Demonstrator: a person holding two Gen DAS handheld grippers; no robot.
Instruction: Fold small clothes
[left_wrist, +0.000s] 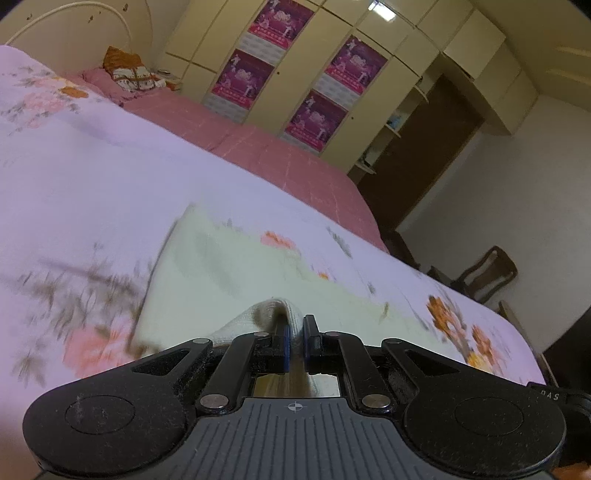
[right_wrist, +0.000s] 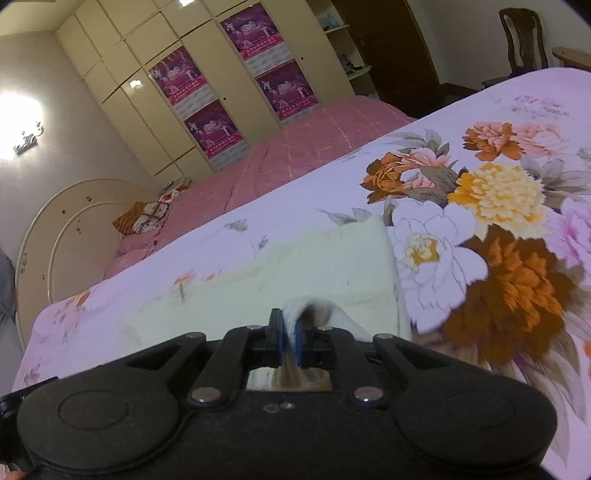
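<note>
Pale cream knit garment (left_wrist: 221, 280) on a lilac floral bedspread (right_wrist: 480, 229); beyond, a pink checked quilt (left_wrist: 266, 155)

The left tongs (left_wrist: 295, 334) are made of matte black plastic. Two flat black arms run from wide rounded side lobes, each lobe with a shallow round disc pressed into it. Silver round rivets sit at the joints of the arms. The inner faces of the fingers carry thin blue pads (left_wrist: 286, 347). Behind the arms the body is a grey plate with straight ribs and a small white crosshair mark. At the right edge some small white letters show on a black part.

The right tongs (right_wrist: 290, 338) have the same black arms, lobes, silver rivets and blue pads (right_wrist: 299, 349), but the body behind is plain black.
</note>
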